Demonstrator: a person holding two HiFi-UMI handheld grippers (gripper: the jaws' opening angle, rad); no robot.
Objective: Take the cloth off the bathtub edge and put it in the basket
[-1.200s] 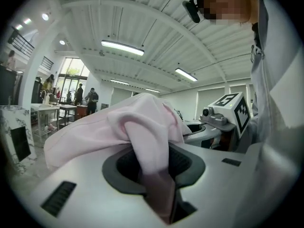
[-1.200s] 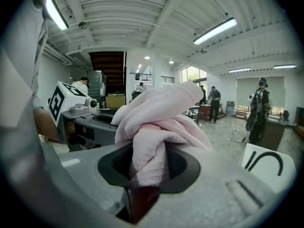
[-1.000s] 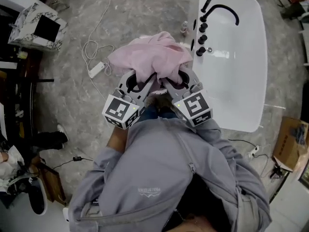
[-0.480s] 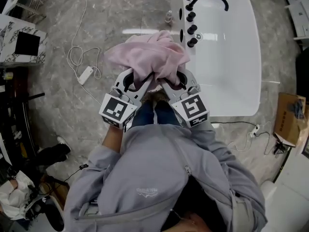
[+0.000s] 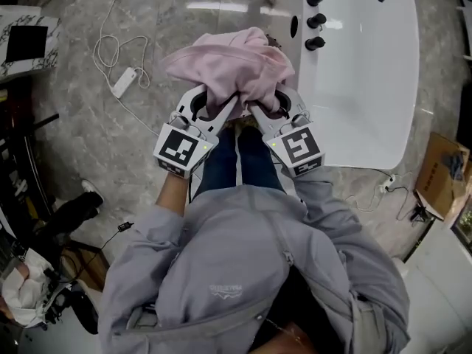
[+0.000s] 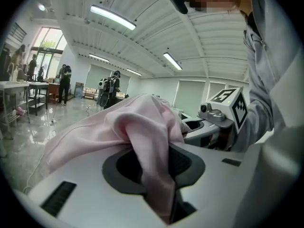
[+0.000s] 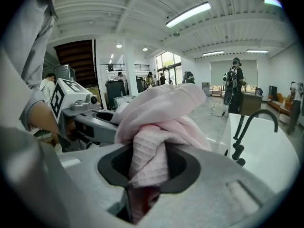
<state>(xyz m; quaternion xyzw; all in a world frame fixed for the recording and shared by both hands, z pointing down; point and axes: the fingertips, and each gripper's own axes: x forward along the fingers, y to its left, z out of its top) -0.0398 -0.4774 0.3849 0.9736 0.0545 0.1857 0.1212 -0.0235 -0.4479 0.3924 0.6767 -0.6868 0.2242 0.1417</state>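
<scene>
A bunched pink cloth (image 5: 230, 66) hangs in the air between both grippers, left of the white bathtub (image 5: 369, 72). My left gripper (image 5: 215, 108) is shut on the cloth's left part, with the fabric (image 6: 142, 137) pinched between its jaws. My right gripper (image 5: 259, 108) is shut on the right part, where waffle-textured fabric (image 7: 149, 163) fills the jaw gap. The two grippers stand close together, pointing away from the person's body. No basket shows in any view.
Black taps (image 5: 316, 21) line the tub's near rim. A white power strip with cable (image 5: 122, 82) lies on the grey marble floor to the left. A cardboard box (image 5: 442, 186) sits at the right. The person's legs (image 5: 243, 161) are under the grippers.
Both grippers have come down together with the cloth still held. The tub and floor have shifted upward in the head view, so the black spout is now nearly out of the picture.
</scene>
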